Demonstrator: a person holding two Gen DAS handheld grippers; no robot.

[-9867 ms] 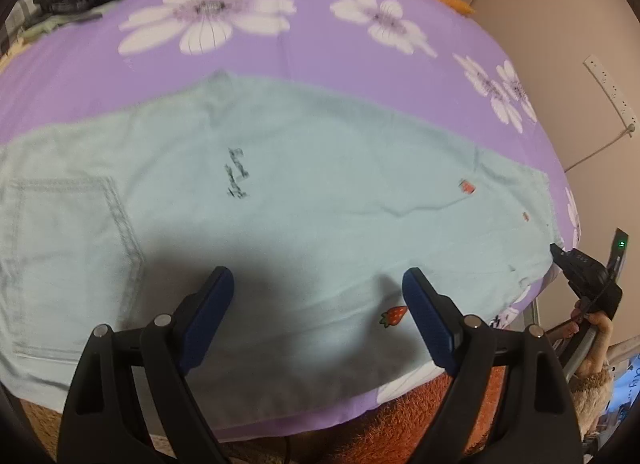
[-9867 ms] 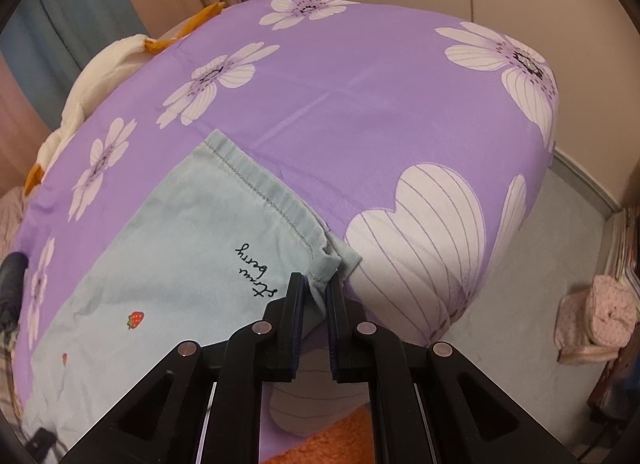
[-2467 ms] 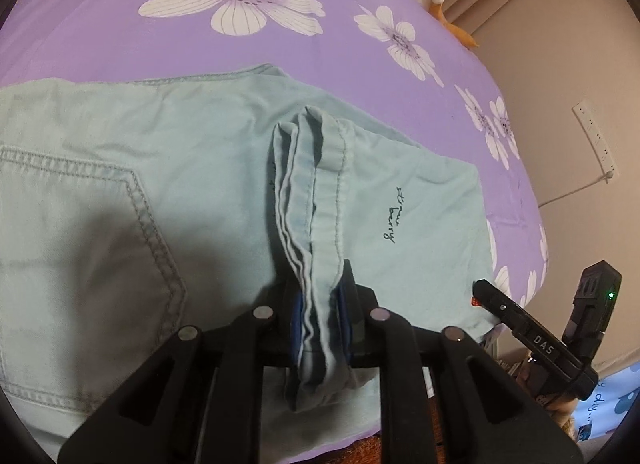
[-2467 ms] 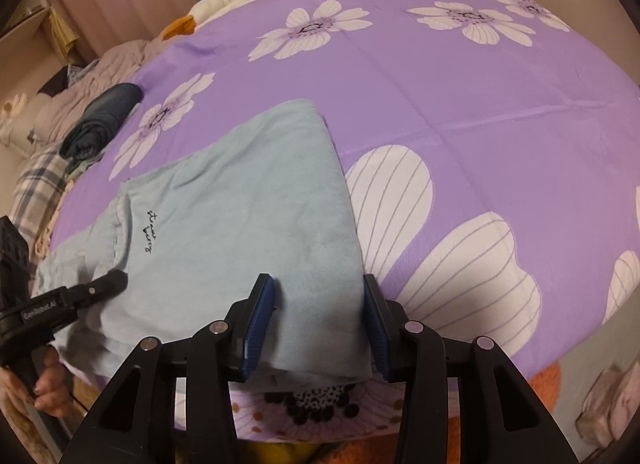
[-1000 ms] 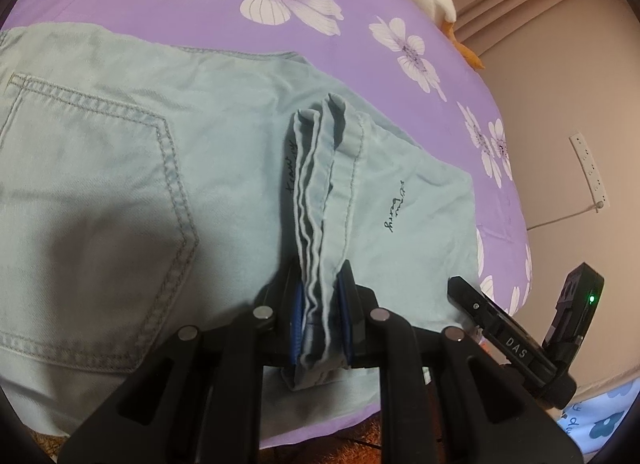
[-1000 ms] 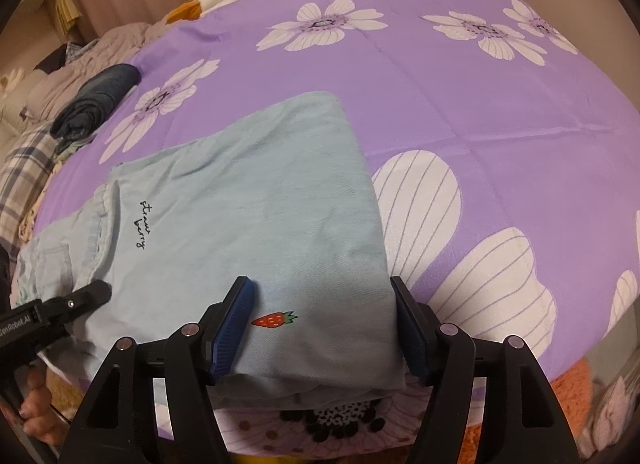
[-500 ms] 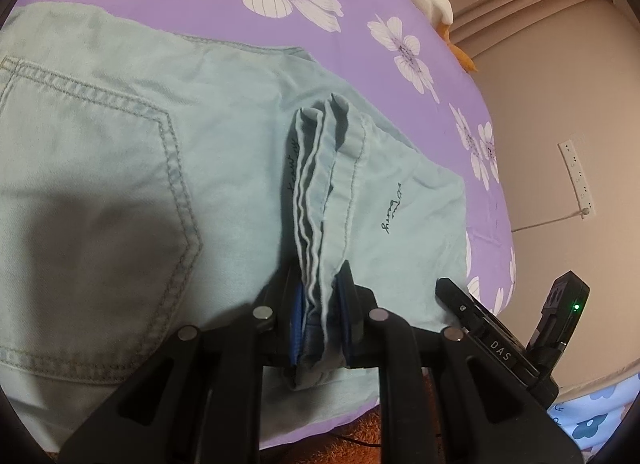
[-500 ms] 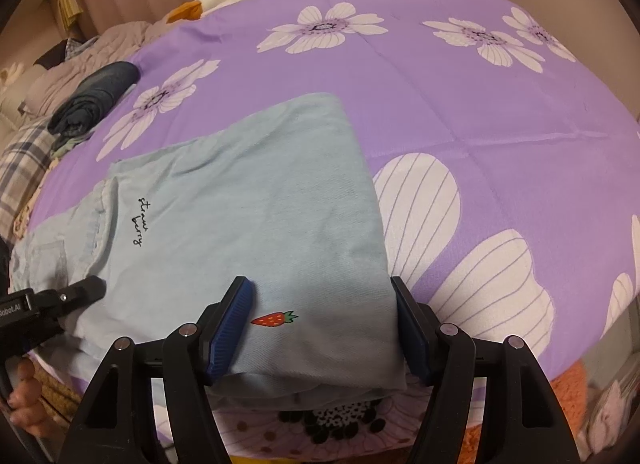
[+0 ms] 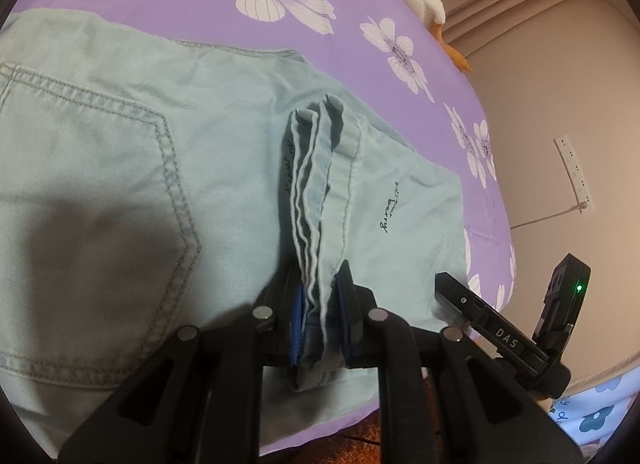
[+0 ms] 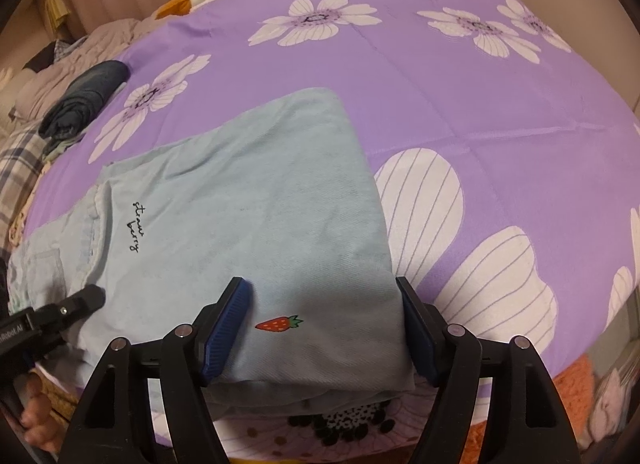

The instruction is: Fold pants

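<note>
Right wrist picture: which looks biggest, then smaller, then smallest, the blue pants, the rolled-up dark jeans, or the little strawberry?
1. blue pants, by far the biggest.
2. rolled-up dark jeans, though they lie farther from the camera, so they look smaller than they are.
3. little strawberry, the smallest.

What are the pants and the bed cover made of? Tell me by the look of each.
Pants: seemingly a light washed denim or cotton twill, matte; a fine diagonal weave shows, with heavy contrast topstitching around the back pocket and a small strawberry patch, printed or embroidered.

Bed cover: thin, smooth woven fabric, probably cotton or polyester, with a faint sheen, sharp crease lines and a flat printed flower pattern.
</note>
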